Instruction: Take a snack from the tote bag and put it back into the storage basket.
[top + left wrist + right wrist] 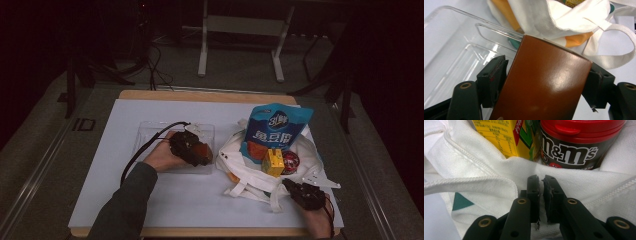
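A glossy brown box (pixel 544 82) lies tilted between the jaws of my left gripper (pixel 547 66), over the right end of a clear plastic tray (pixel 454 37). The pads stand beside the box's edges without clearly pressing it. In the high view the left gripper (pixel 200 152) sits at the tray (pixel 150 130) with the box (pixel 204 149) under it. My right gripper (pixel 541 181) is shut on the rim of the white cloth bag (pixel 474 170). Seen from above, the right gripper (pixel 290 186) is at the near edge of the bag (pixel 240 165).
In the bag stand a yellow carton (pixel 499 135), a red-lidded M&M's tub (pixel 571 147) and a blue snack pouch (pixel 277 130). The bag's loose straps (pixel 621 50) lie right beside the tray. A white mat (pixel 115 165) covers the table.
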Demonstrator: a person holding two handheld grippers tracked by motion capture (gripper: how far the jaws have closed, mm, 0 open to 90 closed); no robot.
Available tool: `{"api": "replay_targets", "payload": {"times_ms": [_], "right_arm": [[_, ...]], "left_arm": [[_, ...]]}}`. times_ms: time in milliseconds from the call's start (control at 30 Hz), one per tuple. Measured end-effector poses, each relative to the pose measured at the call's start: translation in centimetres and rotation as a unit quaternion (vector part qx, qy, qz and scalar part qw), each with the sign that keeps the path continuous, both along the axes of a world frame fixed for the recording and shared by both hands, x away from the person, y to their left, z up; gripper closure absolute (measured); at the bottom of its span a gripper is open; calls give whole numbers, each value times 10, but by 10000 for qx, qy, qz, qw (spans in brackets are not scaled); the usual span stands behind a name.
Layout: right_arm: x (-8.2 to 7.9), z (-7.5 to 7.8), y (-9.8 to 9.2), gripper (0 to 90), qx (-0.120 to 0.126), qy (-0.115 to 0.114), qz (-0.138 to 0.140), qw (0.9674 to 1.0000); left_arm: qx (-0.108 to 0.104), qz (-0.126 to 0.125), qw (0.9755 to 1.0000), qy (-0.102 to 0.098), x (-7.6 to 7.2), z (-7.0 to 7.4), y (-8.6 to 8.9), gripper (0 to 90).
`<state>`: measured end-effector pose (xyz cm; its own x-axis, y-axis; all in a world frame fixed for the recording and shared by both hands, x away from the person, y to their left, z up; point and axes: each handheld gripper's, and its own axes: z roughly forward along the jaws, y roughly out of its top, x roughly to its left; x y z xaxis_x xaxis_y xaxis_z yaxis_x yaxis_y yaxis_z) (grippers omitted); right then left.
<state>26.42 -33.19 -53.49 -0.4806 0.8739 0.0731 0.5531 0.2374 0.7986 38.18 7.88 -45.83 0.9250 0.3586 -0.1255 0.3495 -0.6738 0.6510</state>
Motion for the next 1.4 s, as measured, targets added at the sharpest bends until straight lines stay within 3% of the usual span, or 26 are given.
{"api": "replay_targets", "payload": {"times_ms": [367,900,1033,1167,1400], "right_arm": [[0,0,0,827,-2,-2,0,10000],[0,0,0,825,17,-2,9,10000],[0,0,0,825,8,-5,2,10000],[-1,0,0,824,-11,-11,-8,10000],[-1,0,1,824,-25,-19,-9,10000]], "left_arm": [[-305,82,9991,-280,-7,11,-4,281],[-674,272,9947,-721,-19,24,-7,307],[-656,486,9934,-799,-18,27,-9,313],[-836,571,9915,-822,-18,32,-7,328],[-717,771,9895,-994,-19,36,-11,329]]}}
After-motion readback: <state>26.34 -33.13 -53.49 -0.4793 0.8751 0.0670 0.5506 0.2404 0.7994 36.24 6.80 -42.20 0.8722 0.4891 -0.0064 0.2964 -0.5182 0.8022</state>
